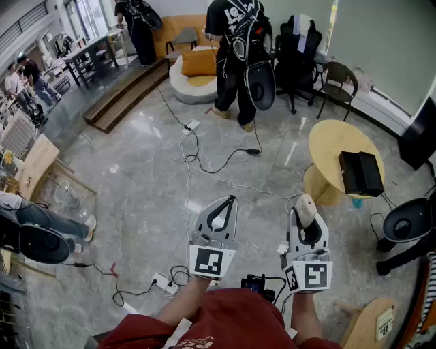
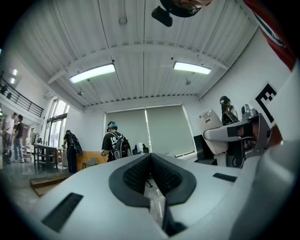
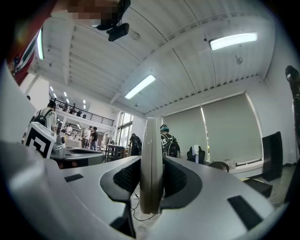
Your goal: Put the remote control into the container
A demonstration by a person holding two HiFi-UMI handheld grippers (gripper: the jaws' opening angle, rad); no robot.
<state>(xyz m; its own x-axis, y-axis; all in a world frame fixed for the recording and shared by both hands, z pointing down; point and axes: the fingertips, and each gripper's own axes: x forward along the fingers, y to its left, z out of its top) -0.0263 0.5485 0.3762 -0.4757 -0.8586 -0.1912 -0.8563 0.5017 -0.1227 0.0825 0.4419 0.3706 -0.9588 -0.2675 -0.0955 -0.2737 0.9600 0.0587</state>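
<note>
No legible words, brands or numbers. Only black-and-white square code patterns on the cubes of the left gripper (image 1: 229, 202) and right gripper (image 1: 304, 219). White print on a black shirt (image 1: 237, 15) far ahead of the jaws: too small to read. Label (image 1: 385, 323) on wood right of the right gripper: blurred.

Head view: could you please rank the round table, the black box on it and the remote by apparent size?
1. table
2. box
3. remote, unsure: only its end shows, clamped in the right gripper, and it is nearer the camera.
</note>
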